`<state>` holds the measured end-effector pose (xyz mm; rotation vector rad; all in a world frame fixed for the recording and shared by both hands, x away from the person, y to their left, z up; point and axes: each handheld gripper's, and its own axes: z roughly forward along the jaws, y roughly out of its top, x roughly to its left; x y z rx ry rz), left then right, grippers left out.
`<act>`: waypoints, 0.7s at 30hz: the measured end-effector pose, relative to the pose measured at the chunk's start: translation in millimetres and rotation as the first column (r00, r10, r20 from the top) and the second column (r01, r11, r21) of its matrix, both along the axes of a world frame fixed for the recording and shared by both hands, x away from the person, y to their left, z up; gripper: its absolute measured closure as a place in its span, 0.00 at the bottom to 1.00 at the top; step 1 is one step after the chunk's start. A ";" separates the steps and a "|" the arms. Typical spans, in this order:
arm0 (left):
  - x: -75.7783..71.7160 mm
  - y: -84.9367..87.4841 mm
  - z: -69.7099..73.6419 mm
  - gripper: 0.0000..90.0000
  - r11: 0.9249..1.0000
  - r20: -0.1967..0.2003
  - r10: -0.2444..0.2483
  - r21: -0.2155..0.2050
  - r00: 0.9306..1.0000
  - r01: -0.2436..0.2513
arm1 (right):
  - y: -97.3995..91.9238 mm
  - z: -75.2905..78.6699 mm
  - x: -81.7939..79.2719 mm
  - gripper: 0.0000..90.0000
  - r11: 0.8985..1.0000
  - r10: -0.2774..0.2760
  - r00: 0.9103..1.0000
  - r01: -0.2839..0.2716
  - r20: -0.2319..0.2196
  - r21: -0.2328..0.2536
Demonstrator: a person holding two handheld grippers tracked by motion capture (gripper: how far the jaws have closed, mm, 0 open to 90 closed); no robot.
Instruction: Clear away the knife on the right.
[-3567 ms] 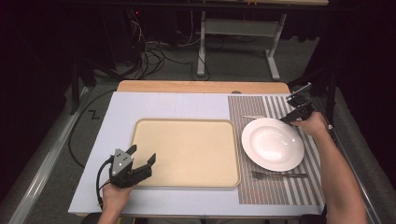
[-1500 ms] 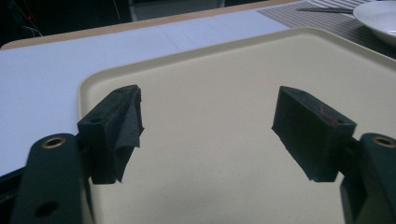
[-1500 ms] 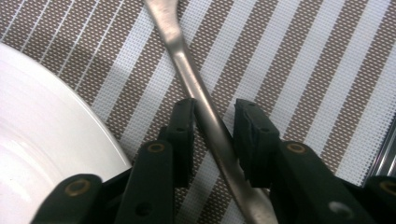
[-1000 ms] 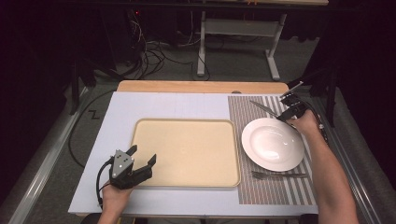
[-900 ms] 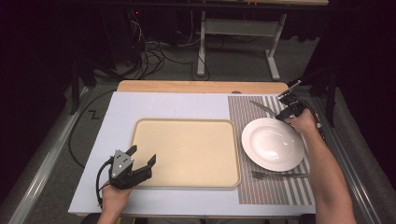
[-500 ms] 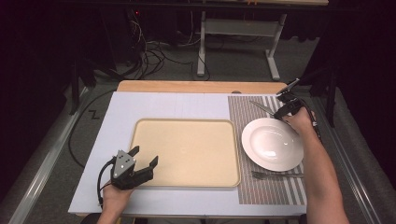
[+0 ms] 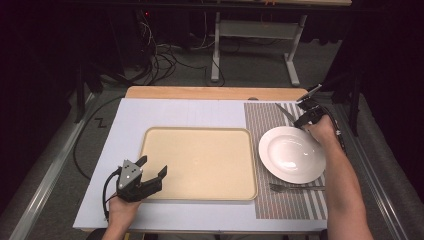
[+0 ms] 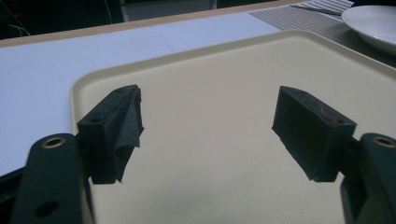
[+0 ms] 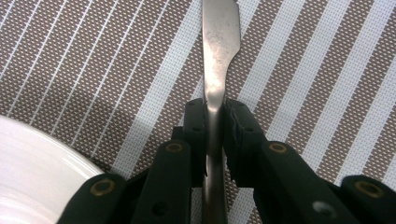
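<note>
A: High view, edges? 
B: One knife [image 7: 286, 113] on the striped placemat [image 7: 290, 200] near the table's far right corner, your right gripper [image 7: 301, 121] on it; one plate [image 7: 292, 154] just beside, one fork [image 7: 296, 188] nearer you. One tray [image 7: 200, 162], bare.

A: Left gripper view? 
B: Your left gripper [image 8: 208, 123]: jaws wide apart over the open tray floor.

A: Right gripper view? 
B: Jaws, just closing, clamp the knife [image 9: 218, 56]; plate rim [image 9: 32, 163] near.

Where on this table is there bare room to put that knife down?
The beige tray is wholly bare, though the left gripper hovers at its near-left corner. White board behind the tray is free too. The striped placemat is crowded: plate, fork, and the right gripper shut on the knife.
</note>
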<state>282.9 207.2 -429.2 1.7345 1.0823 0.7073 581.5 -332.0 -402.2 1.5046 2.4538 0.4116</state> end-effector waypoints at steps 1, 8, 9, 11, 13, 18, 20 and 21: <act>0.0 -0.1 0.0 0.28 1.000 0.000 0.000 0.000 1.000 0.000 | -0.4 -0.1 0.0 0.90 1.000 0.002 1.000 -0.002 0.002 0.000; -0.1 1.8 0.0 0.28 1.000 0.001 0.009 -0.009 1.000 -0.009 | 3.2 0.8 -0.8 0.90 0.999 0.012 1.000 -0.011 0.007 -0.032; 0.4 1.9 0.1 0.28 1.000 -0.001 0.010 -0.011 1.000 -0.010 | 4.0 0.9 -1.1 0.90 0.999 0.022 1.000 -0.022 0.010 -0.042; 1.0 1.8 0.0 0.28 1.000 -0.001 0.012 -0.015 1.000 -0.012 | 5.1 2.0 -2.0 0.90 0.997 0.032 0.999 -0.031 0.008 -0.066; 1.2 1.8 0.0 0.28 1.000 -0.001 0.013 -0.015 1.000 -0.013 | 3.1 4.0 -3.0 0.90 0.997 0.032 0.999 -0.031 0.012 -0.076; 1.2 1.3 -0.1 0.28 1.000 0.001 0.016 -0.011 1.000 -0.016 | -5.9 14.3 -10.5 0.90 0.996 0.030 0.999 -0.026 0.040 -0.086; 0.7 1.0 0.0 0.28 1.000 0.002 0.014 -0.009 1.000 -0.014 | -6.8 16.2 -12.0 0.90 0.996 0.032 0.998 -0.028 0.045 -0.084; 0.5 0.9 0.1 0.28 1.000 0.002 0.014 -0.009 1.000 -0.014 | -6.8 18.3 -14.1 0.90 0.996 0.032 0.998 -0.028 0.048 -0.089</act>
